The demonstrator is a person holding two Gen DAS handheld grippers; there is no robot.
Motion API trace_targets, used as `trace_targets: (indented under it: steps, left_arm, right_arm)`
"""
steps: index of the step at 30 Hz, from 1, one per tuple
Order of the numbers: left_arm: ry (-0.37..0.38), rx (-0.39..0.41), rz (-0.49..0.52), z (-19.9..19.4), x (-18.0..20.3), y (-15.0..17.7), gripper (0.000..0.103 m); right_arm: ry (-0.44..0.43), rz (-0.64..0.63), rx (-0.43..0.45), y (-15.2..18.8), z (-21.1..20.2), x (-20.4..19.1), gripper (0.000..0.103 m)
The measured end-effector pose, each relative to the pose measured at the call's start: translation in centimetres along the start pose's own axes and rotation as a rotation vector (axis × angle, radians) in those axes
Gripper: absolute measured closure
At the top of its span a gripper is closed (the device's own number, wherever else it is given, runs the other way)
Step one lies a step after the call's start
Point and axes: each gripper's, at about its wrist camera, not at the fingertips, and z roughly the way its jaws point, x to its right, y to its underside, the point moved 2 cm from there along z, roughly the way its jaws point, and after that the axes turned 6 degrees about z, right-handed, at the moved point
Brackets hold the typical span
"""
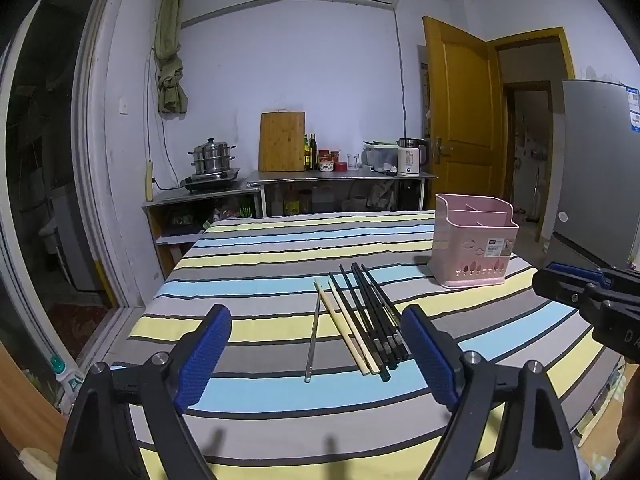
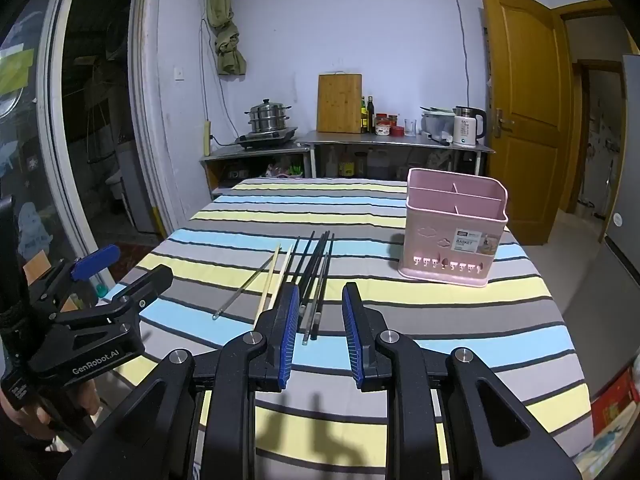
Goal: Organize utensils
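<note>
Striped cloth in yellow, blue and grey covers the bench (image 1: pixel 248 264), which stands in a small kitchen with a steel counter along the far wall carrying a steamer pot (image 1: pixel 211 157), a wooden cutting board (image 1: pixel 281 141) and a white kettle (image 1: pixel 411 157). On the cloth the chopsticks (image 1: pixel 366 320) lie loose in a rough fan: several black ones bunched together, two pale wooden ones just beside them, and one thin metal stick (image 1: pixel 313 336) a little apart on the window side. A pink utensil basket (image 1: pixel 474 246) stands upright toward the door side of the bench, well apart from the pile, and as far as its open top shows, its compartments hold nothing. So the sorting looks not yet begun: every stick seen is on the cloth and all of them are left to be carried over. The left hand-held gripper (image 1: pixel 316 354) hovers over the near end of the pile with its blue pads spread wide and nothing between them. The right hand-held gripper (image 2: pixel 320 336) hangs nearby, its pads standing a narrow gap apart, also gripping nothing; the ends of a few dark sticks show in that gap, lying on the cloth beyond the pads. A first pick from the black bunch seems the likely opening step.
</note>
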Motion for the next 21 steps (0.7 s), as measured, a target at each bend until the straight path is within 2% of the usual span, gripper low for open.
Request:
trace_targets:
  steps: [21]
  left_arm:
    - [0.010,0.000,-0.006,-0.35,-0.32,-0.35,0.016]
  right_arm:
    - [0.002,0.000,-0.004,0.14,0.27,0.07,0.080]
